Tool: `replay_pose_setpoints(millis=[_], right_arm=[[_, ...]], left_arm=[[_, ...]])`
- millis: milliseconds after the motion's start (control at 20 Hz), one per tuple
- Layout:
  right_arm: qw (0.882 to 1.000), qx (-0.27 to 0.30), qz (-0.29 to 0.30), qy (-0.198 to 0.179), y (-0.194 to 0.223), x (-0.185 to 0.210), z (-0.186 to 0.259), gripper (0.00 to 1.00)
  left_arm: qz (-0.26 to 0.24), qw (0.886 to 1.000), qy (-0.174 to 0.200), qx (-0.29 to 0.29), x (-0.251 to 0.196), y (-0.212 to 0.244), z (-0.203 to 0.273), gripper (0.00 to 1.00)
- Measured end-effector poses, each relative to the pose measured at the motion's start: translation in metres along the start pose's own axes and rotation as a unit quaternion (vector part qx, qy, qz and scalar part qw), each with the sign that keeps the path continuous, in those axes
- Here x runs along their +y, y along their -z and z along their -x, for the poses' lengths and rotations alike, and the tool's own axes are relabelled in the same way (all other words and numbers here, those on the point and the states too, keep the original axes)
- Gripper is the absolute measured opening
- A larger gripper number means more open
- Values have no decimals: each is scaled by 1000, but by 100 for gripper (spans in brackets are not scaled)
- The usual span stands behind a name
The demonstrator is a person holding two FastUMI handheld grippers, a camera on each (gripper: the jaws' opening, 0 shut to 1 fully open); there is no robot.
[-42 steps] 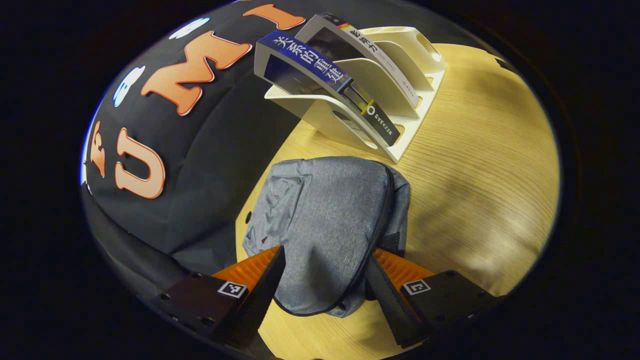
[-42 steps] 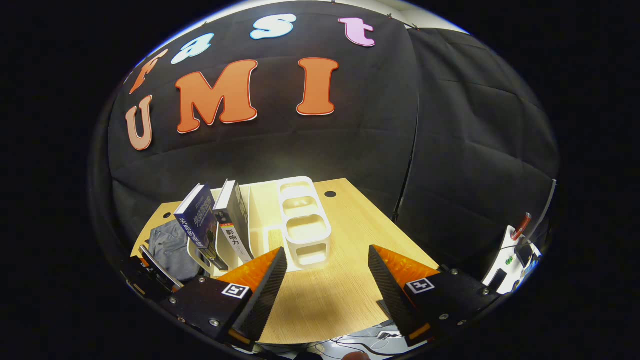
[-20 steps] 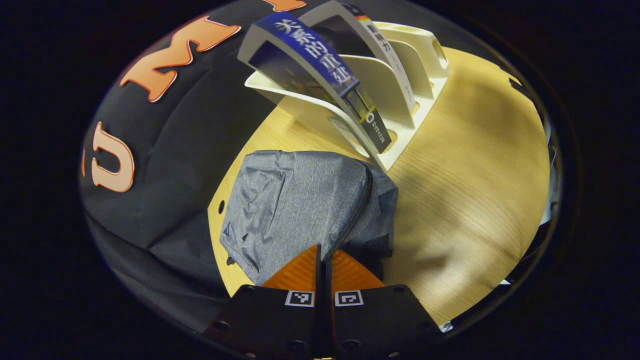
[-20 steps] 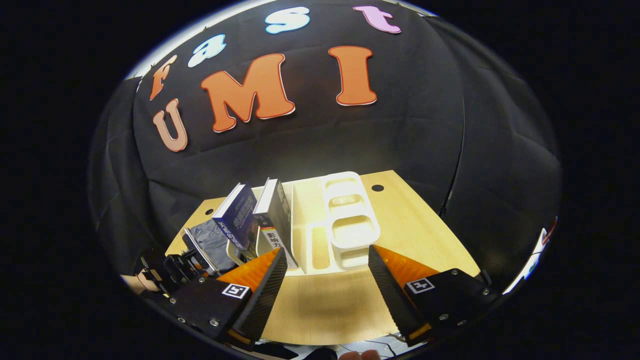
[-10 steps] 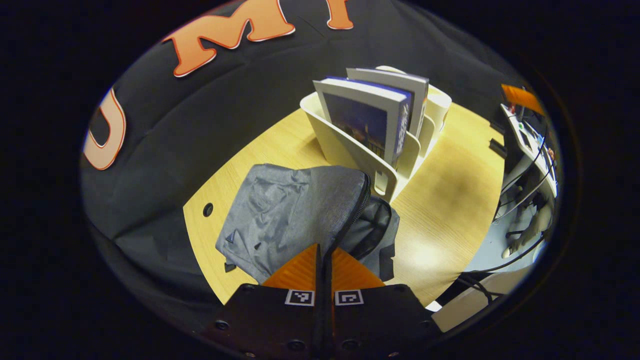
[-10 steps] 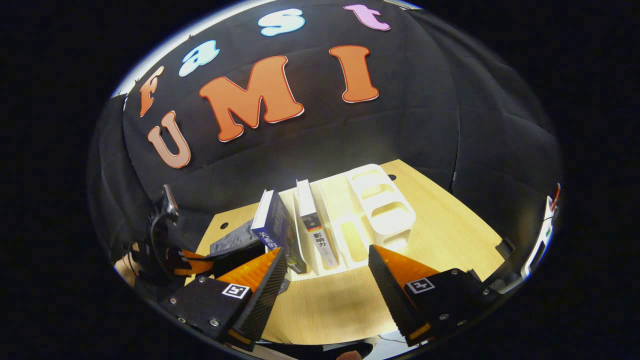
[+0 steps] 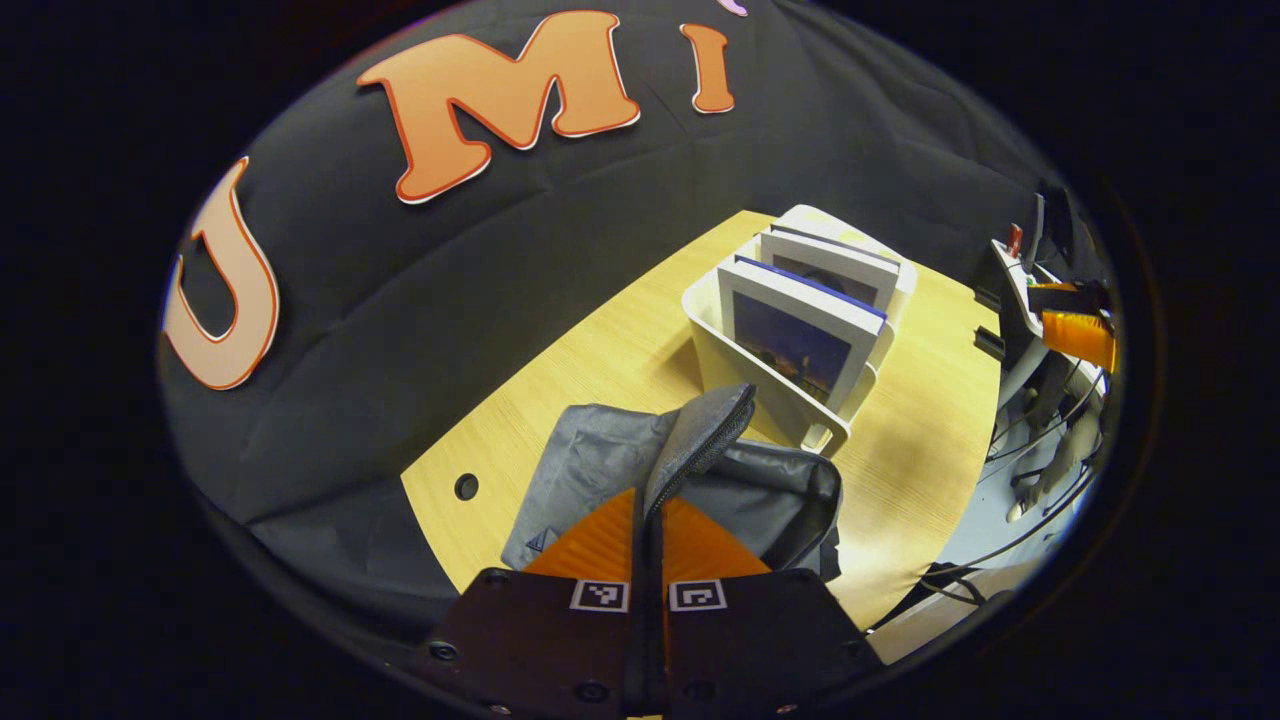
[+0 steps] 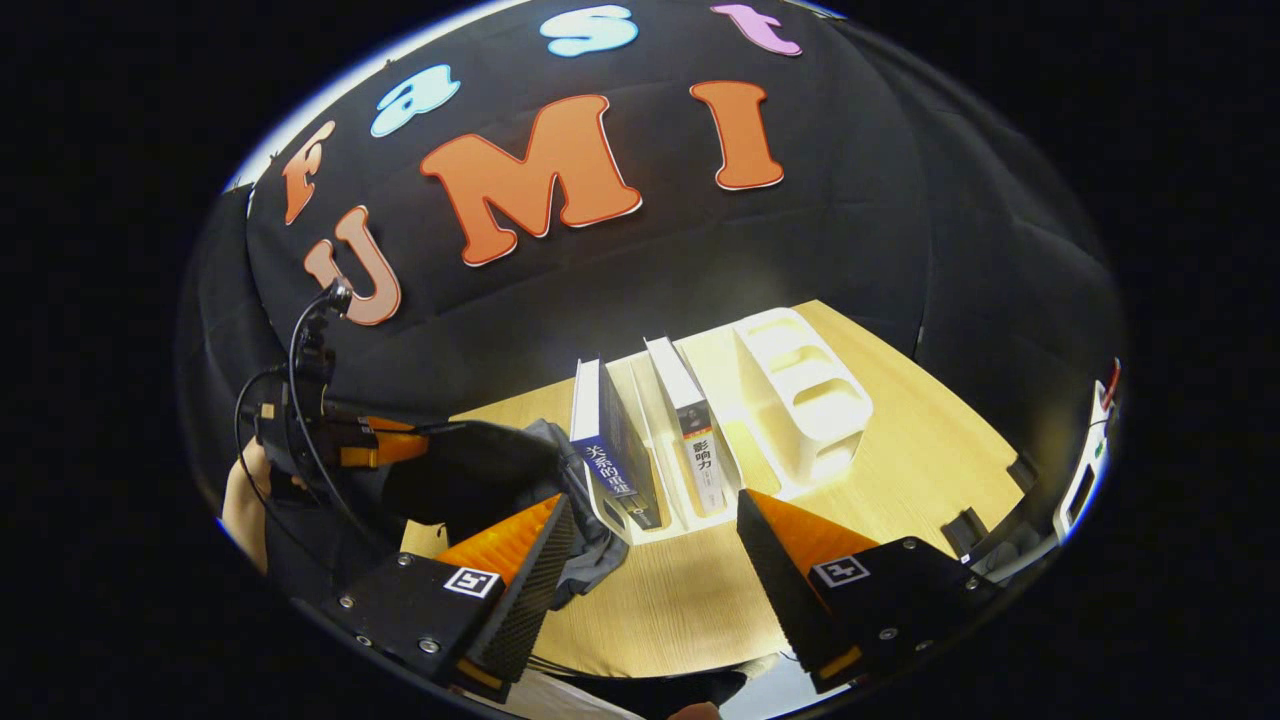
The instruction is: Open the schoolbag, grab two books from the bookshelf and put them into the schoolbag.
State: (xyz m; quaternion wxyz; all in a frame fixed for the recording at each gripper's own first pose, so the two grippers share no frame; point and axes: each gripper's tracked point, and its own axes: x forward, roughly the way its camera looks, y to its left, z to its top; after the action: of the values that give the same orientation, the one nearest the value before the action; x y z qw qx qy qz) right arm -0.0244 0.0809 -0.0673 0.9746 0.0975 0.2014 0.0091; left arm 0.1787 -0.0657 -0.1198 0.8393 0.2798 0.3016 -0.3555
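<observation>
The grey schoolbag (image 7: pixel 590 455) lies on the wooden table (image 7: pixel 600 340) with its zipper undone. My left gripper (image 7: pixel 648 497) is shut on the zippered edge of the flap (image 7: pixel 705 435) and holds it up, so the dark inside (image 7: pixel 775 500) shows. Just behind the bag stands the white bookshelf (image 7: pixel 745 385) with a blue-covered book (image 7: pixel 795 345) and a second book (image 7: pixel 830 268) upright in it. My right gripper (image 8: pixel 652 500) is open and empty, hovering short of the blue spine (image 8: pixel 612 455) and the pale spine (image 8: pixel 697 440). The left gripper (image 8: pixel 370 442) and bag (image 8: pixel 500 470) lie to its left.
The bookshelf's empty slots (image 8: pixel 805 385) sit on the right half of the rack. A cable hole (image 7: pixel 465 487) marks the table near the bag. A side desk with gear (image 7: pixel 1025 290) and floor cables stand beyond the table's far edge. A hand (image 8: pixel 240 500) holds the left gripper.
The left gripper shut on the zipper edge, then drew the flap up and back, opening the bag wider. The right gripper stayed open and drifted closer to the two books.
</observation>
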Motion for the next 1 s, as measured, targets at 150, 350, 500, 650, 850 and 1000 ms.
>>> replay_pose_setpoints(millis=[150, 350, 500, 650, 850, 1000], right_arm=[[1000, 5, -2, -5, -16, 7, 4, 98], [999, 26, 14, -25, -44, 28, 0, 98], [997, 35, 60, -24, -79, 42, -8, 98], [992, 72, 88, -48, -105, 72, -25, 98], [981, 153, 107, -54, -115, 94, -67, 98], [968, 219, 117, -31, -102, 102, -113, 99]], left_arm=[[16, 1000, 2, -20, 14, -15, 1, 1], [45, 998, 11, -31, 23, -19, 0, 0], [52, 998, 17, -30, 24, -14, -3, 1], [59, 998, 19, -31, 27, -12, -4, 0], [65, 997, 23, -33, 28, -8, -6, 1], [70, 997, 23, -32, 31, -6, -7, 1]])
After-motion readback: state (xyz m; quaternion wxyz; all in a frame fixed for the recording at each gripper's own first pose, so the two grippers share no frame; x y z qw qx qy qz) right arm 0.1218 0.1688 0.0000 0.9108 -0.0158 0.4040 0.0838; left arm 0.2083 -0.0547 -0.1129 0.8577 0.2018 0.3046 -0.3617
